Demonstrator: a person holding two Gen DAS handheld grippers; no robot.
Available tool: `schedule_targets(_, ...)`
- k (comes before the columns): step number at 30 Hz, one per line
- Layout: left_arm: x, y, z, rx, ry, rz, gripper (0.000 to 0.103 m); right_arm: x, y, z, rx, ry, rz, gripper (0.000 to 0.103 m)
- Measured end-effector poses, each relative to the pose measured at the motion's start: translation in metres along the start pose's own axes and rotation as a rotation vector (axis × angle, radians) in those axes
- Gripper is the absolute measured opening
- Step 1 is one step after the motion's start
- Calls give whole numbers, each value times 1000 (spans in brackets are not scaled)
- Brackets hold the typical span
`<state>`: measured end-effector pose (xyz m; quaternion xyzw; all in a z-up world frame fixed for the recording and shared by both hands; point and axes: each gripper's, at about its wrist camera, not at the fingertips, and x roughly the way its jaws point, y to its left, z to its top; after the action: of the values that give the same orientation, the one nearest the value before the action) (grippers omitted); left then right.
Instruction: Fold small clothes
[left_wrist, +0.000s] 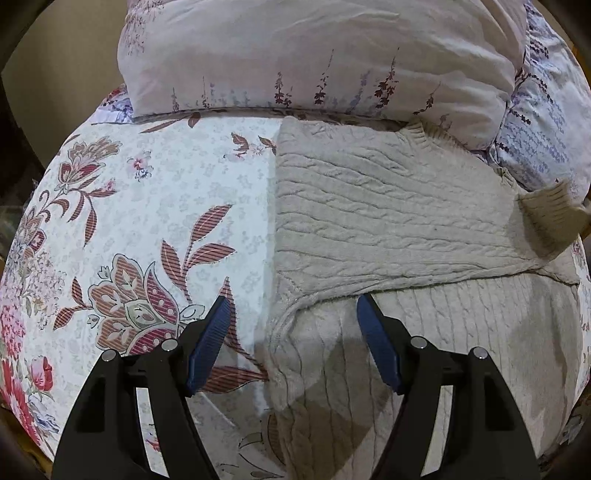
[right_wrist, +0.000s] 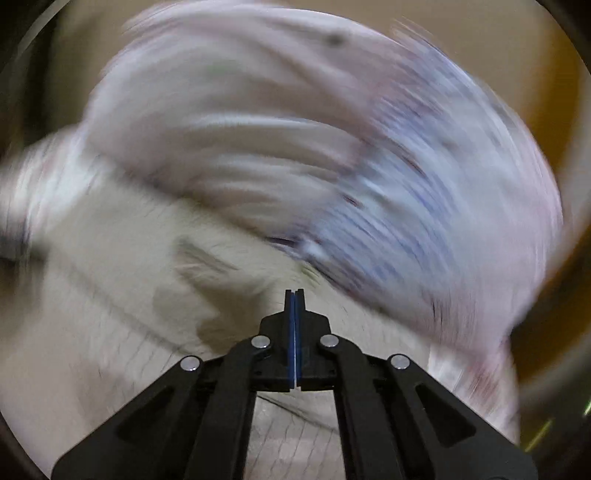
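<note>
A beige cable-knit sweater (left_wrist: 388, 221) is spread on a bed sheet printed with red and pink flowers (left_wrist: 147, 206), filling the centre and right of the left wrist view. One part has already been laid across the body, so that a folded edge runs from the lower centre towards the right of the frame, and a ribbed cuff (left_wrist: 550, 218) sticks up at the right edge. A pale lilac quilt with a sprig pattern (left_wrist: 314, 55) is heaped across the top of the frame, just beyond the sweater's far end.

The left gripper (left_wrist: 291, 306) is held wide open above the sweater's near left edge, its blue pads (left_wrist: 210, 339) well apart and nothing between them. The right gripper (right_wrist: 294, 295) is seen in a heavily blurred right wrist view with its pads pressed together; no cloth is visible between them, though the blur hides much of the scene below.

The step in hand is judged to be the next fold. It would be done well if the left edge by the open jaws were taken through both knit layers, so that the lower layer is not dragged crooked. The raised cuff should be flattened inside the outline first. The lifted edge should be carried across low and laid square to the straight left side, since thick knit slumps and bunches readily.
</note>
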<state>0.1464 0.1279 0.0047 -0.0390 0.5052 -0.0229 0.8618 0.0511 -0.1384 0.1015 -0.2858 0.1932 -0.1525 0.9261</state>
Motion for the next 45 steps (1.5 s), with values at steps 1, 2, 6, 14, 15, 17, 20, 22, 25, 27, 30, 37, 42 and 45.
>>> schedule_targets(1, 0, 0, 0, -3, 1, -2, 72, 4, -23, -4, 135, 27, 15, 0)
schedule_targets(2, 1, 0, 0, -5, 1, -2, 72, 14, -52, -15, 314, 82, 23, 0)
schedule_targets(6, 1, 1, 0, -8, 1, -5, 72, 45, -116, -70, 764, 278, 126, 6)
schedule_targets(14, 2, 1, 1, -16, 0, -9, 72, 3, -85, -67, 409, 196, 156, 67)
schedule_targets(15, 2, 1, 1, -20, -1, -13, 72, 6, -88, -71, 453, 212, 186, 65)
schedule_targets(17, 1, 2, 2, -25, -2, -23, 72, 17, -95, -77, 537, 244, 213, 59)
schedule_targets(20, 0, 3, 2, -33, -3, -37, 72, 37, -102, -82, 654, 291, 249, 43)
schedule_targets(22, -1, 4, 3, -36, -2, -43, 72, 50, -107, -82, 693, 323, 252, 32)
schedule_targets(25, -3, 5, 1, -42, -4, -50, 72, 63, -104, -84, 749, 341, 272, 14)
schedule_targets(27, -3, 5, 1, -42, -7, -51, 72, 67, -102, -79, 754, 321, 292, 9)
schedule_targets(30, -4, 5, 1, -42, -5, -51, 72, 54, -105, -69, 750, 240, 272, 8)
schedule_targets(37, -6, 6, 0, -43, -2, -53, 72, 62, -94, -85, 739, 320, 144, 8)
schedule_targets(42, -11, 11, -5, -88, 11, -106, 70, 56, -85, -74, 671, 320, 141, 17)
schedule_targets(45, -21, 17, -14, -135, 15, -175, 67, 40, -100, -78, 714, 288, 203, 51)
